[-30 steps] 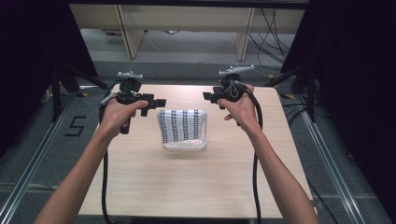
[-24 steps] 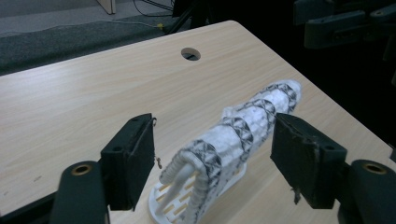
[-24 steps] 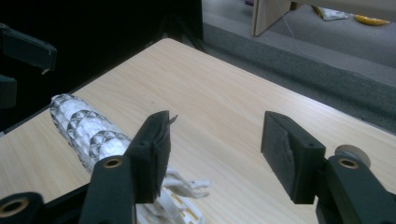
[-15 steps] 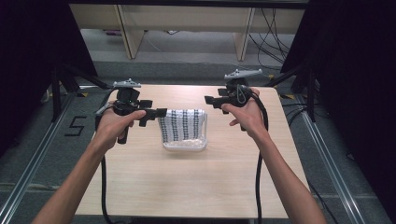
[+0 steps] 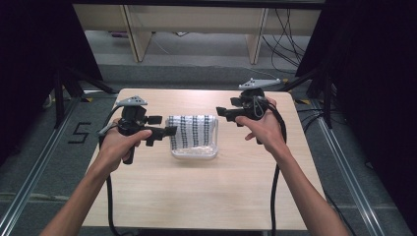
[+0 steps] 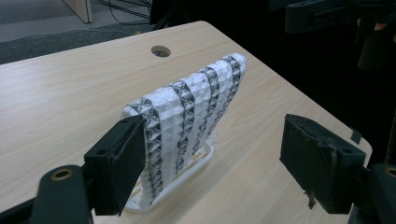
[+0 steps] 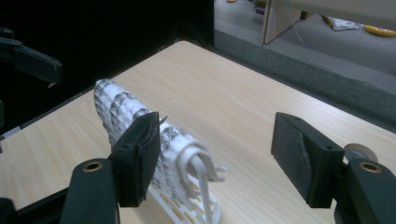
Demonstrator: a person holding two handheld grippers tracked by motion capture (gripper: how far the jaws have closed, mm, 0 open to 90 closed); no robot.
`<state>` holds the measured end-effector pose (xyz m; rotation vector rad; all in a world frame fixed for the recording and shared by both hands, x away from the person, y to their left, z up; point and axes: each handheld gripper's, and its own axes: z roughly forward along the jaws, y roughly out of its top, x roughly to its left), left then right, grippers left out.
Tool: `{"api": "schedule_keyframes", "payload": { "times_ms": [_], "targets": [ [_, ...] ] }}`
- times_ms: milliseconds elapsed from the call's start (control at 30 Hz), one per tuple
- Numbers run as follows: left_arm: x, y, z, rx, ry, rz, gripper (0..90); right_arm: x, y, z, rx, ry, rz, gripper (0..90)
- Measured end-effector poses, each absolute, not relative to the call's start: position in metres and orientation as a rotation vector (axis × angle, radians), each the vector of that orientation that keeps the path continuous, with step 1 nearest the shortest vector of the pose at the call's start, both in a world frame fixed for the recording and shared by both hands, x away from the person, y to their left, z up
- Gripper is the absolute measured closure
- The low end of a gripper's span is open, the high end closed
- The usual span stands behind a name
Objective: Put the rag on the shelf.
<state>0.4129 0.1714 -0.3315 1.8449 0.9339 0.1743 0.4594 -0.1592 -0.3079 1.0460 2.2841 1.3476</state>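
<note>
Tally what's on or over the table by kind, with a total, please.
Hand-held grippers: 2, the left hand-held gripper and the right hand-held gripper, both open
Black-and-white textured cloth: 1, draped over the basket
White slotted basket: 1
Total: 4

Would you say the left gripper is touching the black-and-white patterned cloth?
Cannot tell. In the left gripper view the left gripper is open, one jaw overlapping the patterned cloth, hiding any gap.

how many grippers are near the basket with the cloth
2. The left gripper is at the left edge of the cloth draped over the white basket; the right gripper hovers by its far right corner.
</note>
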Motion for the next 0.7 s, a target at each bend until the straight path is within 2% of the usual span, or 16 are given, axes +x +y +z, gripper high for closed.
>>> {"api": "schedule_keyframes", "payload": {
  "times_ms": [700],
  "targets": [
    [0.380, 0.174, -0.349, 1.861, 0.889, 0.202, 19.5, 0.433, -0.169, -0.316, 0.994, 2.304, 1.375, 33.6]
  ]
}}
